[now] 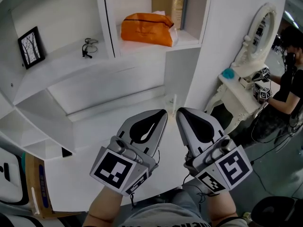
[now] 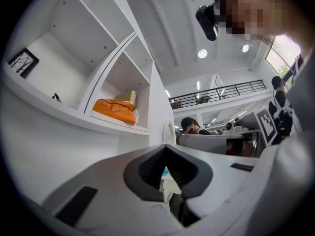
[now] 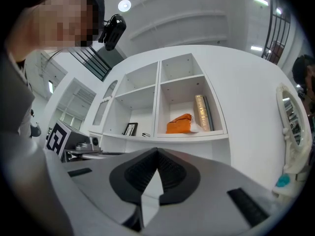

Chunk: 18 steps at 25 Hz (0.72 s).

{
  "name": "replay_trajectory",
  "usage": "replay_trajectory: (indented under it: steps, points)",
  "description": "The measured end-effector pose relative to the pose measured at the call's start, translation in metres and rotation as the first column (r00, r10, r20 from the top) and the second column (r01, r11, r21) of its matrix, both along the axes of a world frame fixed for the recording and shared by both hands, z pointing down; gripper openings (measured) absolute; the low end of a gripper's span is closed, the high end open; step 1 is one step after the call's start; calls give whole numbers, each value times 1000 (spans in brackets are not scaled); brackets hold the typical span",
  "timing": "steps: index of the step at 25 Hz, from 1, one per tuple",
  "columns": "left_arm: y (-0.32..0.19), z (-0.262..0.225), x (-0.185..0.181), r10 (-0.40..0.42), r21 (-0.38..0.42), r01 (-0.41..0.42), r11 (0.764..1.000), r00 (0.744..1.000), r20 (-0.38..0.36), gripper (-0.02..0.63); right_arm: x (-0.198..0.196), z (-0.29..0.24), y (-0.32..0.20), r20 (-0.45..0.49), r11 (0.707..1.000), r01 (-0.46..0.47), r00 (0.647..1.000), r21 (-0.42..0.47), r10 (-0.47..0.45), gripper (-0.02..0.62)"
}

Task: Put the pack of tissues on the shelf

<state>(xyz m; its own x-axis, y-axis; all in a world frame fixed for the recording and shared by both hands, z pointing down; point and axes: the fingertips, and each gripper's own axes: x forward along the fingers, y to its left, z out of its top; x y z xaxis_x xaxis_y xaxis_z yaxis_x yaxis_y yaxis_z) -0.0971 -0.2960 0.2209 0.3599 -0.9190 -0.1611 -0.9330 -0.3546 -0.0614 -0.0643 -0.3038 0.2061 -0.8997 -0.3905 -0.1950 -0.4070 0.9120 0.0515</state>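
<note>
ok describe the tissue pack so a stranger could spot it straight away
Start at the white shelf unit and take the compartment right of its upright divider. The pack of tissues lies on that compartment's floor, in front of a tall gold item. It is the only bright orange, soft-looking thing; the left compartment holds a black picture frame and glasses.
</note>
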Motion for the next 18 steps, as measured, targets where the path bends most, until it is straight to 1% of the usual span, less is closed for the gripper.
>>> replay_trajectory:
  steps: [10,18]
  points:
    - [10,4,14,15,-2,-15,1000,1000,14,40,9,10,14,-5,1000,-5,1000,-12,5,-6]
    - [16,5,15,11,-1,-11,1000,1000,12,40,9,12,19,-14,1000,-5,1000,-12,4,-8]
